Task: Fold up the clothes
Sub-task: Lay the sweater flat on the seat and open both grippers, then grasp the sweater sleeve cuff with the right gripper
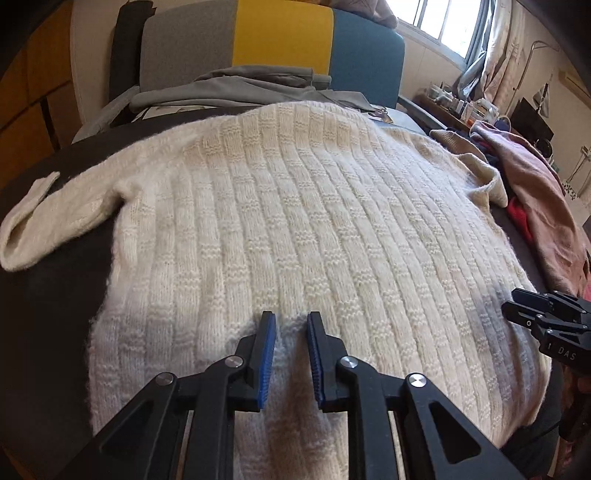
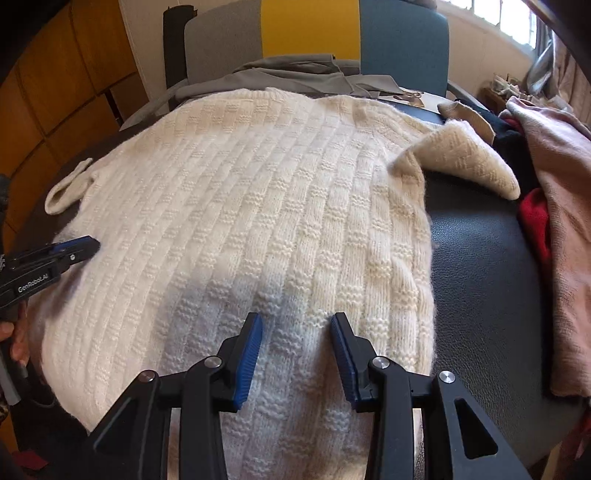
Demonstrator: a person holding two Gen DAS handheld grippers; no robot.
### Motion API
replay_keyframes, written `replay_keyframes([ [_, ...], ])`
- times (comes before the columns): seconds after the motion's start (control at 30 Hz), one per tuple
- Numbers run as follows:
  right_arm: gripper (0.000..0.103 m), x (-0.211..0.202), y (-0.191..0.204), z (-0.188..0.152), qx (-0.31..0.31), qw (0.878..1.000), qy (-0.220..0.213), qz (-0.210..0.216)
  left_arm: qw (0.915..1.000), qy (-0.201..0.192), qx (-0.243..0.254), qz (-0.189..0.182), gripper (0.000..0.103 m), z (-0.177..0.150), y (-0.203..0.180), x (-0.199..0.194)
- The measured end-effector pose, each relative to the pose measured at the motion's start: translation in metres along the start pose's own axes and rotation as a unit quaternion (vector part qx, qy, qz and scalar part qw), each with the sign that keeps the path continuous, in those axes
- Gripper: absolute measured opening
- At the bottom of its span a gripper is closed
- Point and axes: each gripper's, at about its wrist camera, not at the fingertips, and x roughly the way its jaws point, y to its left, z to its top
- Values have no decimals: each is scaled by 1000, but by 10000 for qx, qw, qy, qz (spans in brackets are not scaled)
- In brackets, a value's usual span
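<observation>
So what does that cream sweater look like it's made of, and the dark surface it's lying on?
The cream sweater looks like a soft wool or wool-blend knit: raised ribs with blocks of purl stitches and a fuzzy halo along its edges. The dark surface beneath it looks like leather or faux leather: a fine pebbled grain with a slight sheen where the window light falls. Which of the two cannot be told by sight.

The cream ribbed knit sweater [image 2: 240, 206] is spread flat across most of the dark leather surface [image 2: 480, 280], so low passage over it is unobstructed. A bare strip of that surface is left along the sweater's right edge. Further right, access is blocked by a heap of pink and red garments [image 2: 554, 229]. The far edge is closed off by folded grey clothing [image 1: 229, 90] and a grey, yellow and blue panelled backrest [image 1: 280, 33].
</observation>
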Motion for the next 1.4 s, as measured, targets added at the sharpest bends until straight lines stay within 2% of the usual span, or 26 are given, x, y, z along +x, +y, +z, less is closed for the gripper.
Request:
replay_keyframes([
  [0.23,41,-2,1,5,-9,9999,157,-65,10000,-14,-82,22,17,-8,0,-5],
  [0.33,41,-9,-6,20,-2,10000,20,25,10000,-2,-66,33,17,-7,1,-5],
  [0.43,48,-21,-24,42,134,9991,-384,-152,9999,39,-23,93,17,-5,0,-2],
  [0.47,53,-23,-33,51,176,9985,-454,-230,9999,72,-6,122,17,-3,-1,-1],
  [0.6,56,-24,-67,91,341,9960,-662,-490,9994,231,68,251,17,3,-5,5],
  [0.7,66,-18,-103,128,662,9906,-874,-814,9990,304,89,317,18,5,-7,8],
  [0.77,67,-11,-129,153,925,9858,-906,-1066,9988,334,74,343,18,6,-8,8],
  [0.9,67,16,-161,191,1069,9806,-676,-1498,9983,400,67,419,18,7,-10,8],
  [1.03,67,47,-175,212,1207,9789,-311,-1620,9971,435,161,608,18,7,-16,9],
  [1.3,72,96,-189,203,1089,9721,515,-2015,9929,443,439,1011,18,6,-28,10],
  [1.4,74,96,-198,196,1223,9725,470,-1925,9929,435,424,1027,18,7,-28,10],
])
